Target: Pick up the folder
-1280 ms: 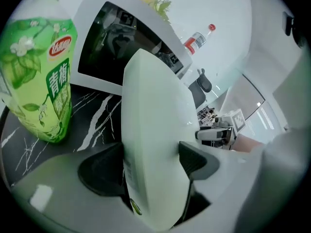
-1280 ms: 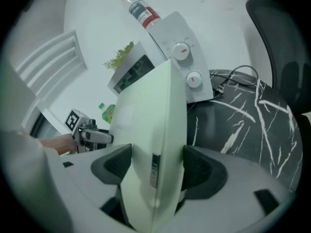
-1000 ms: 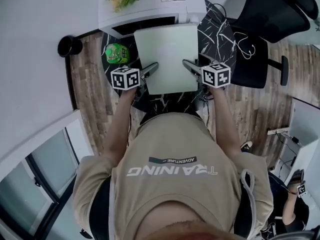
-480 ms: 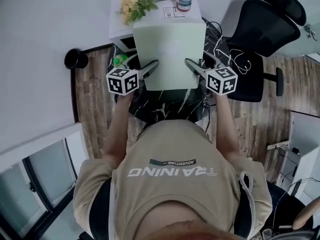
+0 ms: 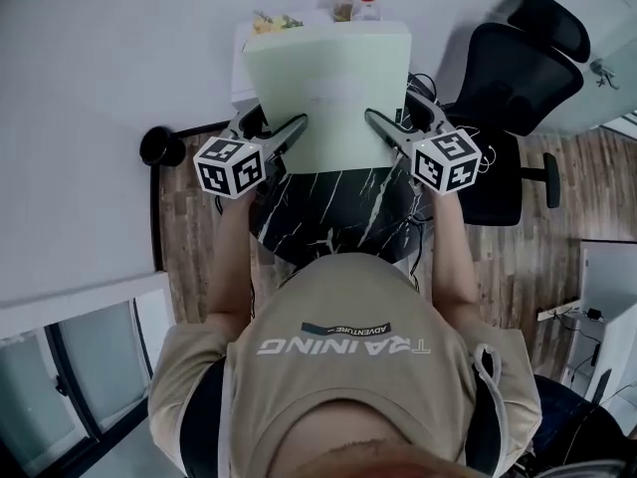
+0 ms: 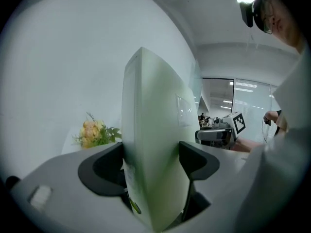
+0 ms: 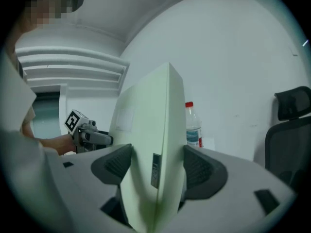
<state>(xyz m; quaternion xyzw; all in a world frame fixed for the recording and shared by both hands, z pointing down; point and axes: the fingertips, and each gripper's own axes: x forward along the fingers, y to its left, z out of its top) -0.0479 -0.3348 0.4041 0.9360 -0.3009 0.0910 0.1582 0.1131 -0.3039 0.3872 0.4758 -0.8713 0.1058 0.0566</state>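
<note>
In the head view, you've raised the folder (image 5: 333, 93) over the last second. It now sits at upper centre, covering most of the flowers (image 5: 271, 22) and all but the cap of the bottle (image 5: 366, 0), and it looks clear of the black table (image 5: 328, 212). Your left gripper (image 5: 299, 124) has its left edge and your right gripper (image 5: 370, 118) its right.

In the left gripper view, the jaws are closed onto the folder, touching both faces.

The right gripper view shows the same on the opposite edge.

The pick-up looks essentially done — hold both grips firm.
</note>
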